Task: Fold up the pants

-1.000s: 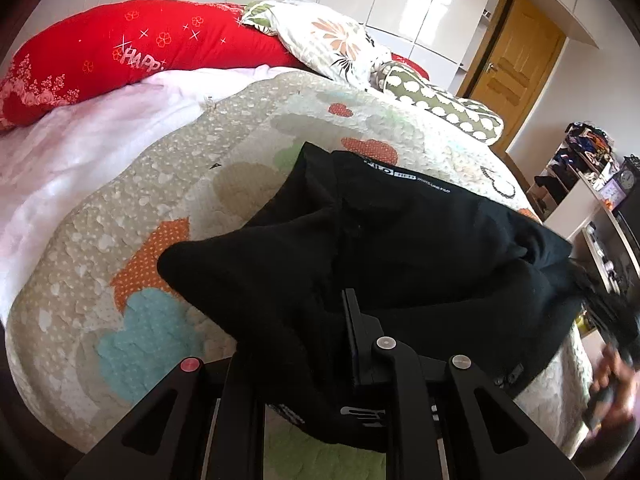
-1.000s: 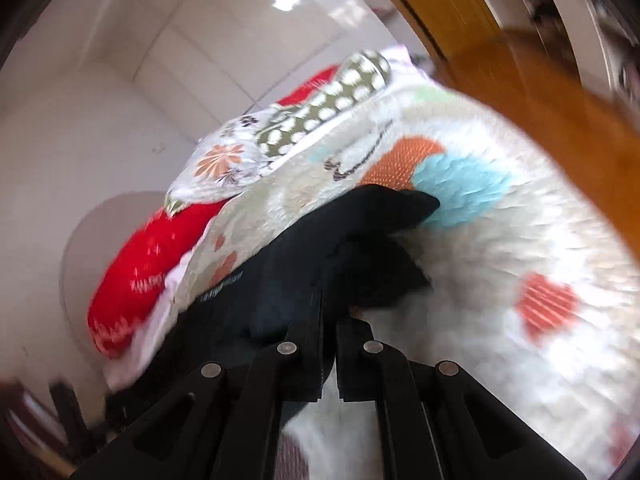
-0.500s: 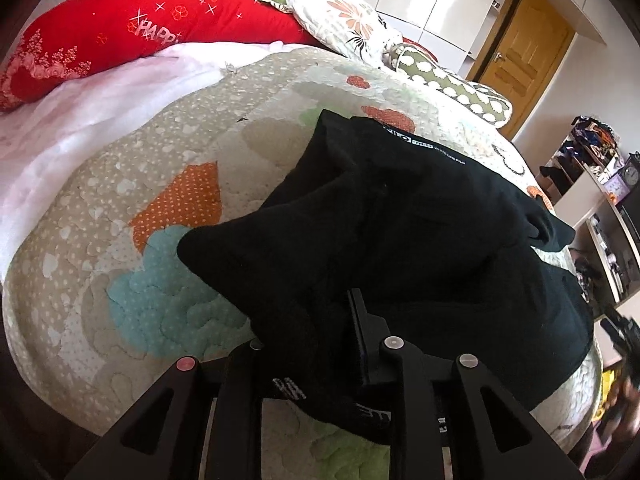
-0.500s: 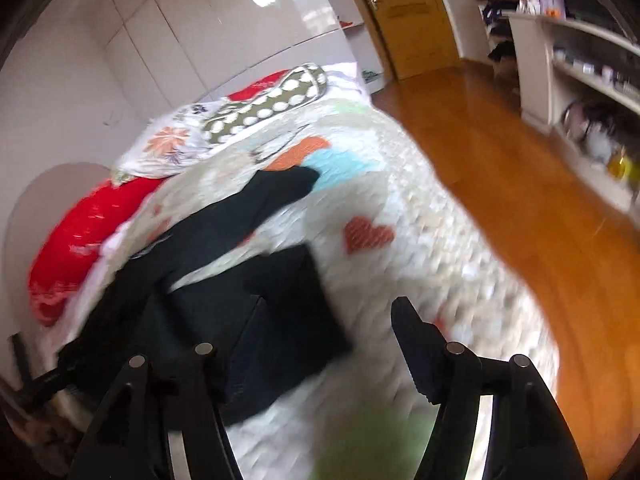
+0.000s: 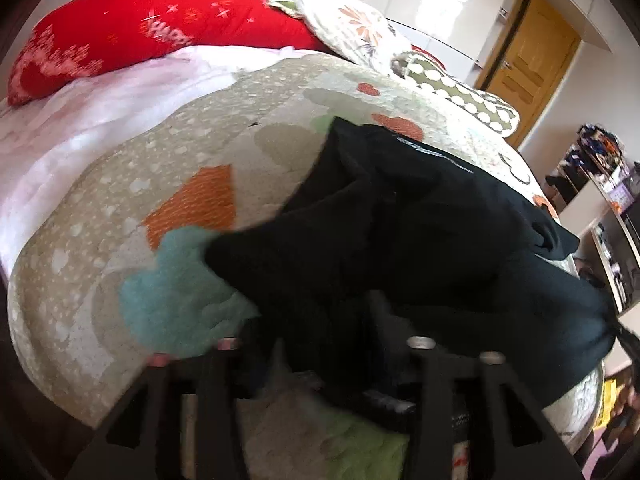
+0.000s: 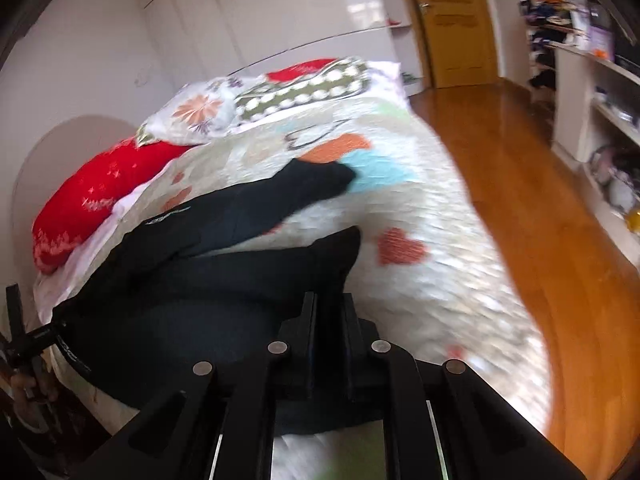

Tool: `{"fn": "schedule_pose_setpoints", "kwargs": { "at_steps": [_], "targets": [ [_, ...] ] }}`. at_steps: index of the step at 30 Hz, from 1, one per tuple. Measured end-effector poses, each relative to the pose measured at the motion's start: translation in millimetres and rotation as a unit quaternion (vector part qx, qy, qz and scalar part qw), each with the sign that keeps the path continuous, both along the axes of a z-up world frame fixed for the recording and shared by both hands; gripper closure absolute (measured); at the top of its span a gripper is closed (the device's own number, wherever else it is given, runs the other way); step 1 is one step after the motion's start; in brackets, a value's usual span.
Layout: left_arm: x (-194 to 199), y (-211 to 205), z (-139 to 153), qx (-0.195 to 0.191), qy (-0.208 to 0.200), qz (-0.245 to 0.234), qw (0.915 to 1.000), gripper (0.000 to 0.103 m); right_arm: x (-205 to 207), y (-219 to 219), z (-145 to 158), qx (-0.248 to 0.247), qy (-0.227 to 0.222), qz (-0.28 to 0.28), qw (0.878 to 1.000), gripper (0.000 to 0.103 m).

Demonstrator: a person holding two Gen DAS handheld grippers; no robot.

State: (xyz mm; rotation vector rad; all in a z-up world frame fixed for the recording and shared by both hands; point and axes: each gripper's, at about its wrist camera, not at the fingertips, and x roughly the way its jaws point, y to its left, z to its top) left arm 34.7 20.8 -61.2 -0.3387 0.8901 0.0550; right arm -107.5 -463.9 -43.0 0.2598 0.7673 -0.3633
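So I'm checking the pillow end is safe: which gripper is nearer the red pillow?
Left. The left gripper sits at the pants' edge on the red pillow's side; the right gripper grips them on the floor side.

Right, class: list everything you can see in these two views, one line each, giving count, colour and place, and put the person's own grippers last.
pants: one, black, spread on the quilt, legs apart.
quilt: one, beige with orange and teal patches, covering the bed.
red pillow: one, red with white print, at the bed head.
floral pillow: one, white with orange flowers, beside the red one.
door: one, wooden, far wall.
shelf unit: one, white, right of the floor.
left gripper: black, closed on the pants.
right gripper: black, closed on a pants leg.
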Motion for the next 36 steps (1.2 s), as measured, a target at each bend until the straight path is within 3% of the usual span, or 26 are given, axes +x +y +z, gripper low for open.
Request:
{"fn": "schedule_pose_setpoints", "kwargs": {
  "at_steps": [1,4,6,8,9,11,12,17,20,21,22,23,27,29,32,34,36],
  "targets": [
    [-2,5,-2,-0.005,-0.001,0.004,1.0,0.036,-1,-2,-3,-0.006,0.009,-0.009,1.0,0.094],
    [-6,14,-13,-0.02,0.014,0.006,0.9997,0.034,2,-19,-32,-0.027,0.065,-0.056,0.996,0.097],
    [-11,15,-9,-0.016,0.013,0.005,0.9998,0.034,0,-27,-35,-0.012,0.057,-0.071,0.996,0.096],
    [-18,16,1,-0.004,0.003,0.005,1.0,0.034,-7,-28,-23,-0.001,0.039,-0.076,0.996,0.087],
    [-23,17,8,0.007,-0.008,0.006,0.9999,0.034,-9,-25,-14,0.0,0.025,-0.075,0.997,0.081],
    [-33,21,17,0.028,-0.022,0.018,0.9992,0.033,-16,-21,-3,0.018,0.014,-0.06,0.998,0.035],
    [-36,21,19,0.036,-0.025,0.024,0.9988,0.033,-17,-20,-1,0.024,0.016,-0.055,0.998,0.032],
    [-42,25,33,0.031,-0.046,0.044,0.9975,0.03,-24,-5,-15,0.041,0.049,-0.04,0.997,0.032],
    [-35,17,32,0.023,-0.044,0.039,0.998,0.03,-23,-2,-28,0.046,0.043,-0.039,0.997,0.036],
    [-33,13,31,0.015,-0.042,0.035,0.9984,0.03,-23,2,-29,0.035,0.043,-0.032,0.998,0.044],
    [-30,14,31,0.007,-0.042,0.03,0.9986,0.03,-19,7,-29,0.028,0.042,-0.015,0.999,0.076],
    [-27,11,31,0.003,-0.042,0.025,0.9988,0.03,-17,12,-29,0.037,0.044,0.004,0.998,0.089],
    [-25,3,36,0.023,-0.053,0.012,0.9983,0.03,-25,23,-14,0.012,0.047,0.026,0.998,0.09],
    [-23,2,34,0.026,-0.053,0.012,0.9982,0.029,-37,17,-12,0.026,0.05,0.022,0.998,0.087],
    [-15,-2,22,0.02,-0.033,0.003,0.9993,0.029,-38,12,-29,0.017,0.086,0.003,0.996,0.075],
    [-9,-8,13,0.028,-0.016,-0.007,0.9995,0.029,-37,11,-24,0.021,0.085,-0.006,0.996,0.067],
    [-4,-12,7,0.04,0.0,-0.015,0.9991,0.029,-35,11,-10,-0.009,0.093,-0.029,0.995,0.054]
  ]
}}
